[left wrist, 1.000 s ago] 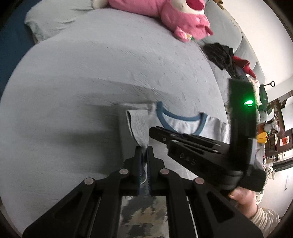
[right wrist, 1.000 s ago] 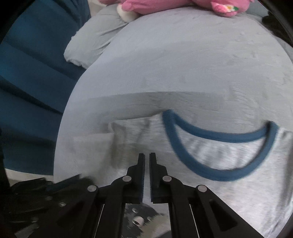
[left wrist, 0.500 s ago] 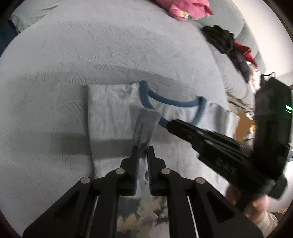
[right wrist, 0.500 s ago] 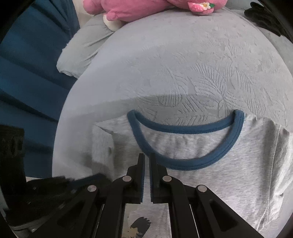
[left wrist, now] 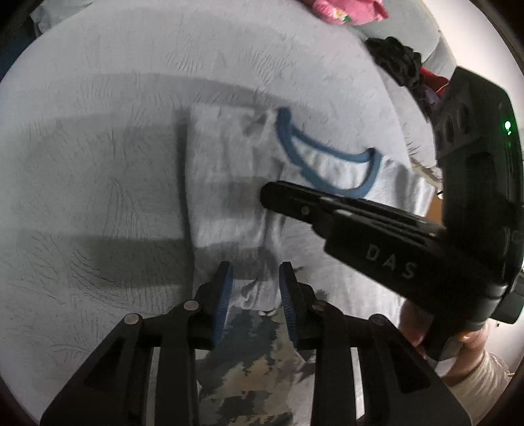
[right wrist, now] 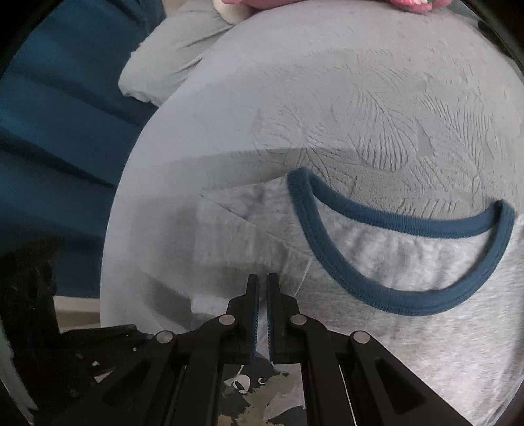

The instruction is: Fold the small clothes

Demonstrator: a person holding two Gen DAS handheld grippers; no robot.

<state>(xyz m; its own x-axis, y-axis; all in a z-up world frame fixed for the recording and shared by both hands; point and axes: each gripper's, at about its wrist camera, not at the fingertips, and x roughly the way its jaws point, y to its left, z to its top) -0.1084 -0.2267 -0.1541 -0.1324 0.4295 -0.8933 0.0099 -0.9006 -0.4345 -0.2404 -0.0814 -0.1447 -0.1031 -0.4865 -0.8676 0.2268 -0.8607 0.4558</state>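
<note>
A light grey bed cover (left wrist: 98, 164) with a leaf pattern pressed into it fills the left of the left wrist view. On it lies a small grey T-shirt (left wrist: 226, 183) with a blue neckband (left wrist: 327, 154), its left sleeve side folded in over the body so the left edge runs straight. At the bottom centre the left gripper (left wrist: 255, 278) has just been opening; its blue-padded jaws stand apart over the shirt's folded part, and the cloth between them seems to lie loose, though blur makes this hard to judge. From the right, the right gripper (left wrist: 271, 193) reaches in across the shirt, its jaws pressed together with nothing between them, tip just below the neckband. A hand (left wrist: 416, 327) in a pale sleeve (left wrist: 481, 383) holds it. Top right, a pink plush toy (left wrist: 344, 11) and dark clothes (left wrist: 396, 59) lie well away from the shirt
</note>
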